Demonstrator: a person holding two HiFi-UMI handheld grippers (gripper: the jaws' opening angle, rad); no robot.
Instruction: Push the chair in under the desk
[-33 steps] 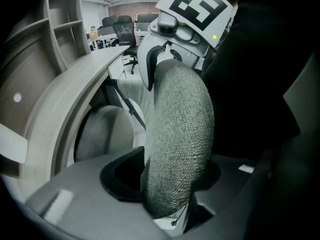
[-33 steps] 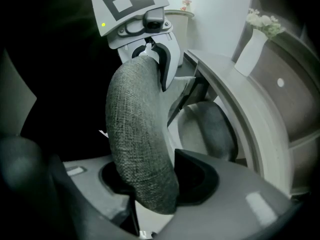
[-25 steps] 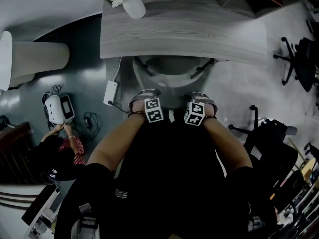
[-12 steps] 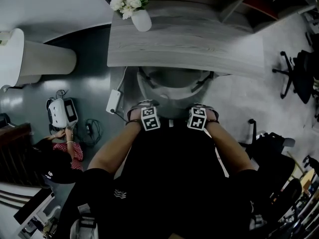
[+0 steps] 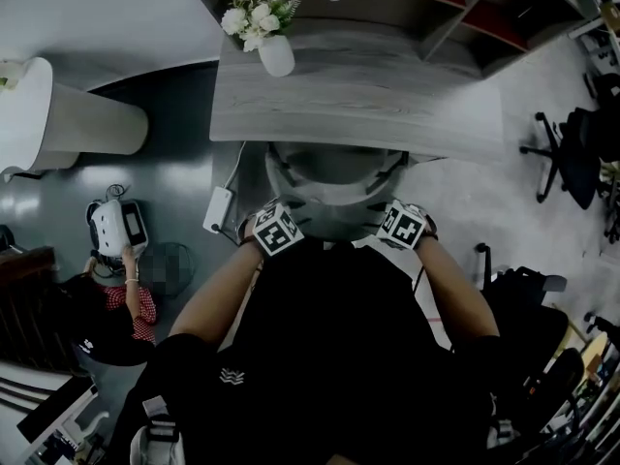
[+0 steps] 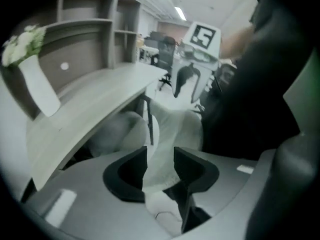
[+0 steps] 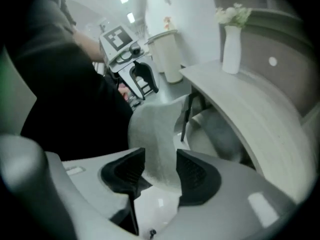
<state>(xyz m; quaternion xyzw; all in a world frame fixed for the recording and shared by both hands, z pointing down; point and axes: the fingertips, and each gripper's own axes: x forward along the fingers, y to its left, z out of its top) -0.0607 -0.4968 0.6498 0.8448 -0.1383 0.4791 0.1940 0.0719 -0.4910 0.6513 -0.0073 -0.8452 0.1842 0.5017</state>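
Our head view looks steeply down from above the person, well off, with the curved grey wood-grain surface [image 5: 358, 105] at the top and the pale grey mesh chair back [image 5: 334, 197] just below it. The left gripper view rides on the left claw [image 6: 156, 159], whose jaws are closing with the chair back between them. It faces rightward along the surface's front edge, very near the mesh. The right gripper view rides on the right claw [image 7: 160, 161], equally near, and faces leftward. These two share the chair back, the surface and the white vase of white flowers [image 7: 231, 49], and each sees the other claw. The head view takes in all of these.
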